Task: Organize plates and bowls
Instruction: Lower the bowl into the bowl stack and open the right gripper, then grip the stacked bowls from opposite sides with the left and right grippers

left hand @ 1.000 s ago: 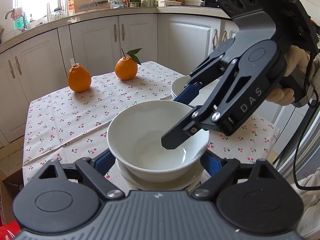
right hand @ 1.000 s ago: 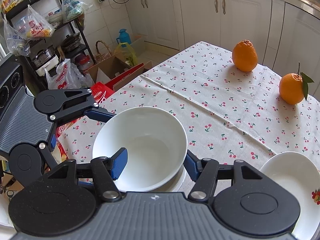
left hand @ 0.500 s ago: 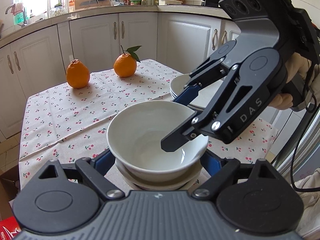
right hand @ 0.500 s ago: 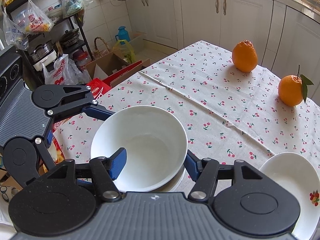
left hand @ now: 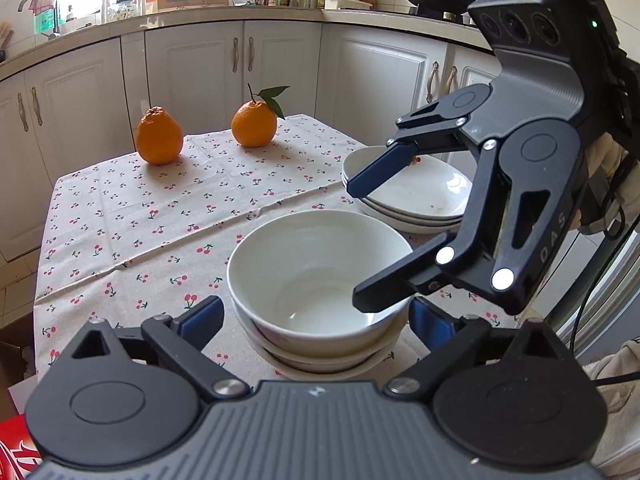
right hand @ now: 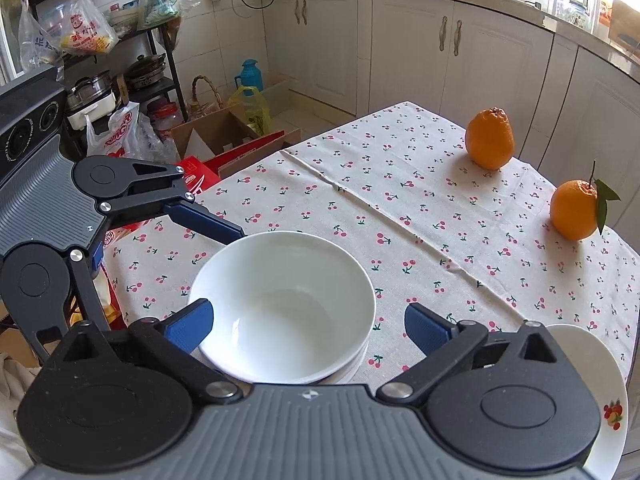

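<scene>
Two tools open over a stack of white bowls on a cherry-print worktop.

At left, the left tool point(left hand: 316, 318) stands with jaws opening to either side of the top bowl point(left hand: 320, 268), its blue pads clear of the rim. The bowl sits nested on the stack of bowls point(left hand: 320, 354) near the front edge of the worktop point(left hand: 160, 216). Above it, the right tool point(right hand: 308, 326) is opening, jaws wide apart, nothing gripped. To the right, a pile of plates point(left hand: 416, 200) rests just beside the bowls; two oranges point(left hand: 159, 136) sit at the far edge.
</scene>
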Motion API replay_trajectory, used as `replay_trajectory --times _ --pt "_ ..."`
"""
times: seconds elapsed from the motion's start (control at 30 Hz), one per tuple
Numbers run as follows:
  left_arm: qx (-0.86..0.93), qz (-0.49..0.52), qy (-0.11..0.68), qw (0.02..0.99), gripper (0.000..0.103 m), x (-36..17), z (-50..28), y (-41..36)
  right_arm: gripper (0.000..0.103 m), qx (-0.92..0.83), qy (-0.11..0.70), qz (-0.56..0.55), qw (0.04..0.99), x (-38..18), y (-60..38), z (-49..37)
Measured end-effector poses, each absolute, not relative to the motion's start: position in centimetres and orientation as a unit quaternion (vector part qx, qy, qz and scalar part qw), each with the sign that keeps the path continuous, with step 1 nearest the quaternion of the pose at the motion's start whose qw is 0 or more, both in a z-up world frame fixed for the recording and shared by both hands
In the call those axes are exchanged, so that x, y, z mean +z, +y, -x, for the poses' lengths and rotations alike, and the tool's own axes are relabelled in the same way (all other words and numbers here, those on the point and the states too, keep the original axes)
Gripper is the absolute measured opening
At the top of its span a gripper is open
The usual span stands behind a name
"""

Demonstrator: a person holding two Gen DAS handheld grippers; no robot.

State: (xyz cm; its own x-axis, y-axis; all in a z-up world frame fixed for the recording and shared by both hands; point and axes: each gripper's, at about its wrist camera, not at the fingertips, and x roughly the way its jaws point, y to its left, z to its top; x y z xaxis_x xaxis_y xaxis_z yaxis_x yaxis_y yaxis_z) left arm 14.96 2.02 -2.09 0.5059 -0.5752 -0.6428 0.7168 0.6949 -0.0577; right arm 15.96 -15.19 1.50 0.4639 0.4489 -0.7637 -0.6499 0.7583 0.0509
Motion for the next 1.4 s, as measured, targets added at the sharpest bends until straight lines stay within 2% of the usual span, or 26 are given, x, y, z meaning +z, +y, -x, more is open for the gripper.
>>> replay_trajectory --times 0.5,0.7,1.03,1.4 --pt "-0.380 -0.094 0.306 0.868 0.099 -0.4 -13.0 2.8 0.103 0.315 0.376 0.125 0.862 2.6 -16.7 -13.2" --pt "-0.351 -0.113 0.293 0.882 0.100 -0.9 -11.7 3.2 0.103 0.331 0.338 0.134 0.870 3.1 -17.7 -10.4" --pt "-0.349 -0.082 0.374 0.856 0.100 -4.7 -13.3 3.9 0.103 0.320 0.350 0.197 0.858 -1.2 -17.6 -8.5" --pt "-0.359 -0.134 0.379 0.843 0.100 -7.3 -15.3 2.9 0.103 0.328 0.374 0.204 0.843 -4.3 -17.0 -11.1"
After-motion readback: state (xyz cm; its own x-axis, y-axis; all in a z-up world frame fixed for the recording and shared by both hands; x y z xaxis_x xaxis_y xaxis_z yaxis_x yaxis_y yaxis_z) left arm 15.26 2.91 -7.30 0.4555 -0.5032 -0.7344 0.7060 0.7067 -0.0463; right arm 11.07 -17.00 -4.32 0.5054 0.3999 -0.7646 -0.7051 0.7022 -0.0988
